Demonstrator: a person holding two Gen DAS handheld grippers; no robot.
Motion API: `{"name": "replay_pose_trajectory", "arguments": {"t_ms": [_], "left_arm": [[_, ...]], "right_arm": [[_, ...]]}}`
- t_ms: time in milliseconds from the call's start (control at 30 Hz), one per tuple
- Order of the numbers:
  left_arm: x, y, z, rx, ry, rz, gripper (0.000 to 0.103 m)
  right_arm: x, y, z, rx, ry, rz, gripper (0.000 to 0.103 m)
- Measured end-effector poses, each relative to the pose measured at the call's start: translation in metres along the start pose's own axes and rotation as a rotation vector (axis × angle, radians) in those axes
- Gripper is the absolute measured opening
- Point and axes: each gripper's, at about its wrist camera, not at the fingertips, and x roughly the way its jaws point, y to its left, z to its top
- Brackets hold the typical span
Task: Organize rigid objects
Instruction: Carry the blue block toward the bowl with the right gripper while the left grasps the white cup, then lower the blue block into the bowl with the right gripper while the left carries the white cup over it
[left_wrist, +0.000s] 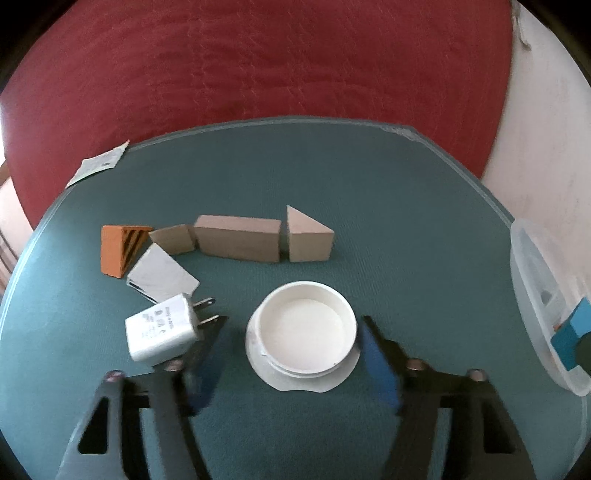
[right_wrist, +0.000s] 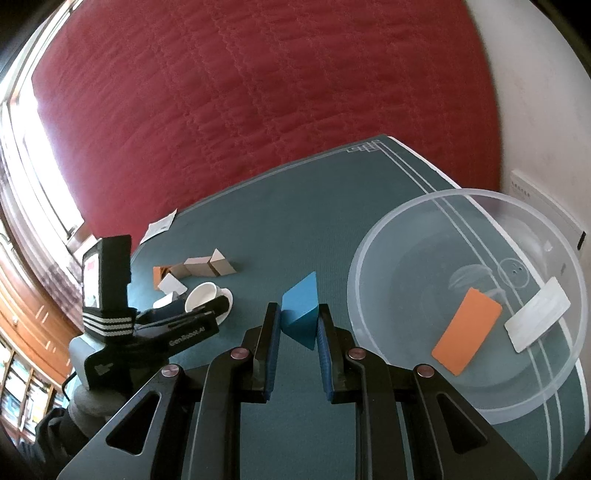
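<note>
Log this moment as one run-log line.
left gripper: open around white cup | right gripper: shut on blue wedge | clear bowl: holds orange card, white card

A green mat (left_wrist: 332, 177) with a pale border covers the table. Lying directly on it:

- A row of three plain wood blocks: small wedge (left_wrist: 173, 239), long block (left_wrist: 238, 238), triangle (left_wrist: 306, 236), close together, side by side.
- Orange wedge (left_wrist: 120, 249) at the row's left end.
- Grey wedge (left_wrist: 162, 275) just in front of it.
- White charger (left_wrist: 162, 332), prongs out, near the grey wedge.
- White cup (left_wrist: 306, 325) on a white disc (left_wrist: 306, 382).
- Paper slip (left_wrist: 98, 166) at the far left edge.
- Clear bowl (right_wrist: 373, 258) at the right, holding an orange card (right_wrist: 467, 330) and a white card (right_wrist: 537, 319).
</note>
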Motion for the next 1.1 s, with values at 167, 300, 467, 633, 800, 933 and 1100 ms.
{"name": "replay_pose_trajectory", "arguments": {"t_ms": [167, 300, 467, 633, 800, 933, 1100], "left_arm": [[0.0, -0.003, 0.001, 0.004, -0.004, -0.003, 0.062], [-0.005, -0.002, 0.0, 0.003, -0.01, -0.018, 0.062], [-0.018, -0.008, -0.001, 0.009, -0.032, -0.043, 0.062], [-0.033, -0.019, -0.002, 0.031, -0.052, -0.072, 0.062], [-0.042, -0.032, -0.002, 0.056, -0.06, -0.096, 0.062], [-0.048, -0.043, -0.002, 0.08, -0.066, -0.113, 0.062], [-0.054, -0.054, -0.002, 0.101, -0.073, -0.124, 0.062]], "right_arm": [[-0.002, -0.001, 0.0, 0.005, -0.005, -0.007, 0.02], [-0.003, -0.003, 0.001, 0.009, -0.011, -0.015, 0.02], [-0.008, -0.007, 0.003, 0.017, -0.028, -0.037, 0.02], [-0.017, -0.022, 0.006, 0.037, -0.05, -0.082, 0.02], [-0.028, -0.047, 0.004, 0.074, -0.06, -0.148, 0.02], [-0.036, -0.063, 0.002, 0.098, -0.065, -0.185, 0.02], [-0.044, -0.075, -0.001, 0.111, -0.07, -0.209, 0.02]]}}
